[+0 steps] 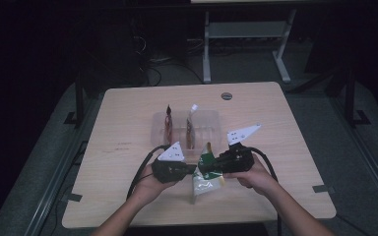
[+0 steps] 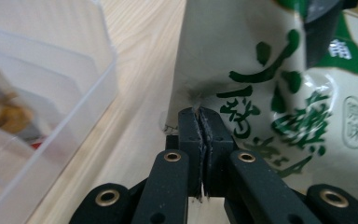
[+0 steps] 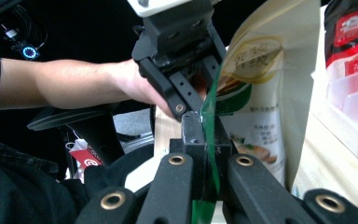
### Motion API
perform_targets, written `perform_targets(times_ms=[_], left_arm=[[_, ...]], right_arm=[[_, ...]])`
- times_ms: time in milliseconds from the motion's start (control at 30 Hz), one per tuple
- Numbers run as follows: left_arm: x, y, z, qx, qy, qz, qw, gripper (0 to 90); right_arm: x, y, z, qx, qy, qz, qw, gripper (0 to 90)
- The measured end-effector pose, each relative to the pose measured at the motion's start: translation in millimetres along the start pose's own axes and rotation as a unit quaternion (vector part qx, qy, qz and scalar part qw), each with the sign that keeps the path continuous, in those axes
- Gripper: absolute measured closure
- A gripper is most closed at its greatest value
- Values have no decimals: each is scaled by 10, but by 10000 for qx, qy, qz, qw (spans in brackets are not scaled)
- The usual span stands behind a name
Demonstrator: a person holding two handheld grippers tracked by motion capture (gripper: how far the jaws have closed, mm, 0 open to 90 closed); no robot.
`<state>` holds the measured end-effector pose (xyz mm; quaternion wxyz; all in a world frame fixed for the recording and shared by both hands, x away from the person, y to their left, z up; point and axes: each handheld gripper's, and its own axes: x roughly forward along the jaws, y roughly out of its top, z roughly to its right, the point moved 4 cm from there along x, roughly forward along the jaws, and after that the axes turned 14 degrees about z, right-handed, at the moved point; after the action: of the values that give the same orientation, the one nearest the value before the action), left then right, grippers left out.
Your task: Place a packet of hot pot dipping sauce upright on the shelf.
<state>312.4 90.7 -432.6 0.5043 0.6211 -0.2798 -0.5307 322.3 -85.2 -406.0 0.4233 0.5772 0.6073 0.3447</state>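
Note:
A white and green snack bag (image 1: pixel 205 174) hangs just above the table's front middle, held between both grippers. My left gripper (image 1: pixel 192 168) is shut on the bag's edge; the left gripper view shows its jaws pinched on the creased white paper of the snack bag (image 2: pixel 242 70). My right gripper (image 1: pixel 215 163) is shut on the bag's green upper edge. In the right gripper view the green rim of the snack bag (image 3: pixel 261 93) runs between the closed jaws of the right gripper (image 3: pixel 205 135), with the left gripper (image 3: pixel 189 109) facing it close by.
A clear plastic rack tray (image 1: pixel 209 123) stands behind the bag in the middle of the wooden table (image 1: pixel 128 128), with two upright snack packets (image 1: pixel 169 123) in its slots. Its wall (image 2: pixel 79 93) is near my left gripper. Red packets (image 3: pixel 354 32) show at the right.

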Motion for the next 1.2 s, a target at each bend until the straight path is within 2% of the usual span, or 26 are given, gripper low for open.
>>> perform_targets(times_ms=[167,433,500,667,800,1033,1133,1167,1200], left_arm=[[4,-8,7,-26,-45,-16,10000,861],[-71,-16,-64,-112,68,8,9999,765],[-84,-15,-75,-118,75,31,9999,750],[-201,-26,-124,-149,135,54,9998,709],[-298,-74,-152,-184,172,-31,9997,638],[-473,-211,-156,-395,151,-169,9990,472],[-517,-260,-136,-415,159,-207,9988,436],[-537,-284,-126,-429,169,-247,9986,377],[-572,-315,-123,-364,216,-257,9988,366]], right_arm=[[-2,30,0,-69,-1,29,10000,900],[-59,55,-6,-56,-77,121,9999,900],[-78,62,5,-116,-81,149,9998,900],[-135,83,9,-74,-188,194,9996,900],[-174,104,15,-106,-233,255,9993,900],[-238,162,22,-148,-280,291,9991,900],[-259,194,39,-208,-320,297,9988,900],[-294,253,58,-261,-366,349,9984,900],[-304,273,62,-282,-377,372,9982,900]])
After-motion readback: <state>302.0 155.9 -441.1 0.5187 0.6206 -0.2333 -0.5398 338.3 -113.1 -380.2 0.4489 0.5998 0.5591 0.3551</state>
